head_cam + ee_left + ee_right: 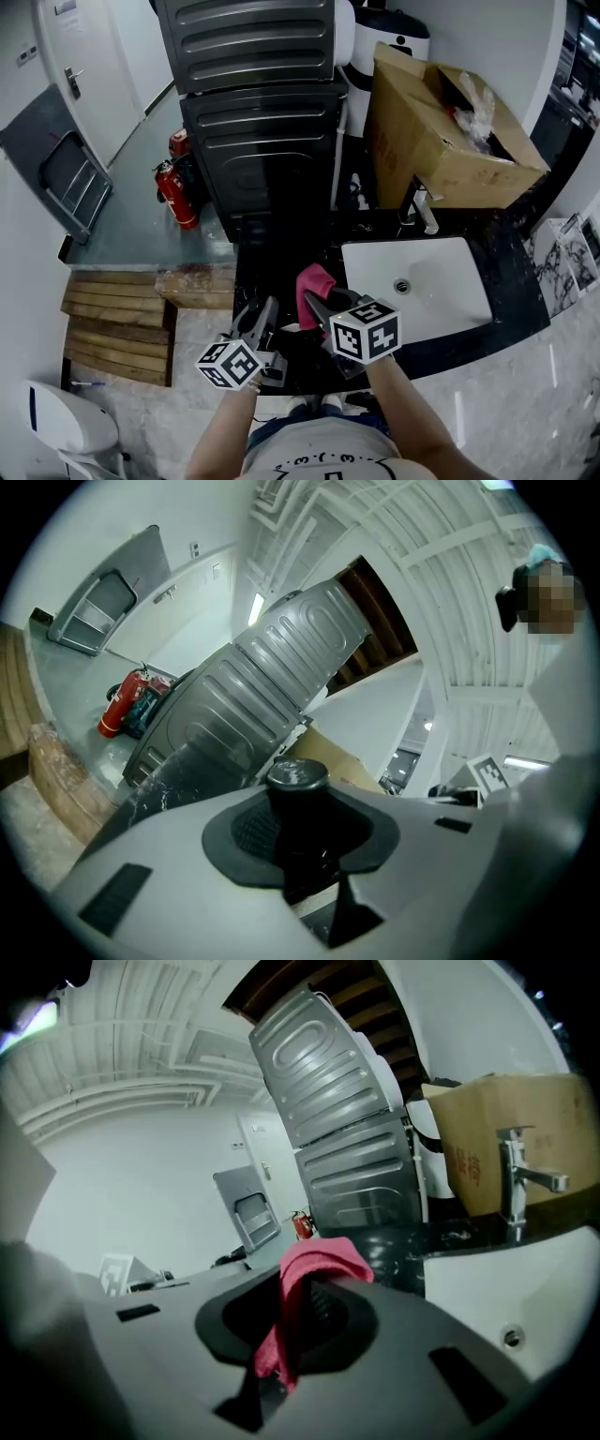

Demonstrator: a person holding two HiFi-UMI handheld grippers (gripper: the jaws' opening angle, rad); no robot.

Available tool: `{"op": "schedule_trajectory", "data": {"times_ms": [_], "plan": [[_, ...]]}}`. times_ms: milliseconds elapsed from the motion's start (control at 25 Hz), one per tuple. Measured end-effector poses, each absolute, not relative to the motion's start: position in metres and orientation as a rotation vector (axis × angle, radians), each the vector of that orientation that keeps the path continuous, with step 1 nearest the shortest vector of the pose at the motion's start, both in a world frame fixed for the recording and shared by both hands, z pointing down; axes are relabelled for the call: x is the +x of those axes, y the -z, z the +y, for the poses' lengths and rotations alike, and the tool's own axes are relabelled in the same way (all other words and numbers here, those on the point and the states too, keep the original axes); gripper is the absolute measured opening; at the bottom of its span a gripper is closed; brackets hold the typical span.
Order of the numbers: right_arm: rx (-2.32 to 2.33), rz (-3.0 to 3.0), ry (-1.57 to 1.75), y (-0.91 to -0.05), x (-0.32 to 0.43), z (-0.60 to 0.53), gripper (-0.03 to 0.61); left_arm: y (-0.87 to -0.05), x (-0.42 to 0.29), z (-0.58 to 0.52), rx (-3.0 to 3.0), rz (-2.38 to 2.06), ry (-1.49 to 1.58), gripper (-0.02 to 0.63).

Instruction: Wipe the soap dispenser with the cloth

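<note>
Right up close, both tools are loaded. The left hand-held gripper (302, 834) has its jaws clamped on the neck of the black soap dispenser (298, 775), whose round cap pokes up between the pads. The right hand-held gripper (291, 1327) is pinching the pink cloth (319, 1262), a fold bunched above the jaws and a tail hanging down between them.

Behind them towers a ribbed grey metal cabinet (253, 89). Below it runs the black marbled worktop (281, 253), with a big open cardboard box (441, 127) at the back right. Then come the white sink (441, 281) and its chrome tap (419, 206). On the floor to the left are wooden slats (112, 323) and a red fire extinguisher (176, 195).

The dispenser sits at the worktop's front edge, left of the sink. Whether it stands on the worktop or is lifted clear, I can't tell. The cloth is just beside it, and I see no contact yet.

So I'd say both grips are made and the wiping itself is about to start. The next move calls for bringing the cloth across onto the dispenser's body and rubbing it, while the left keeps a firm hold so the bottle doesn't twist.

As for writing, there's red print on the box, too small to read. The marker cubes carry only black-and-white squares.
</note>
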State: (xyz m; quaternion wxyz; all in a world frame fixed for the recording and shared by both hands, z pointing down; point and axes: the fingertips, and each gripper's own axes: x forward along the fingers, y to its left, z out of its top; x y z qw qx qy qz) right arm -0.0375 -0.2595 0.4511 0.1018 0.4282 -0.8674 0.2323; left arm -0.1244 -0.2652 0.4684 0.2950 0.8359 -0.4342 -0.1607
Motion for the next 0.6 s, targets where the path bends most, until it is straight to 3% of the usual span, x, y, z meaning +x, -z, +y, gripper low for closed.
{"op": "schedule_trajectory", "data": {"times_ms": [200,600], "plan": [[1.192,-2.566,-0.59,-0.455,-0.065,-0.27,0.049,-0.469,-0.125,-0.265,2.224,-1.162,0.405,0.11],[1.301,-2.357,-0.694,-0.505,-0.008,-0.271,0.049,-0.465,-0.115,-0.267,2.289,-1.152,0.353,0.109]]}}
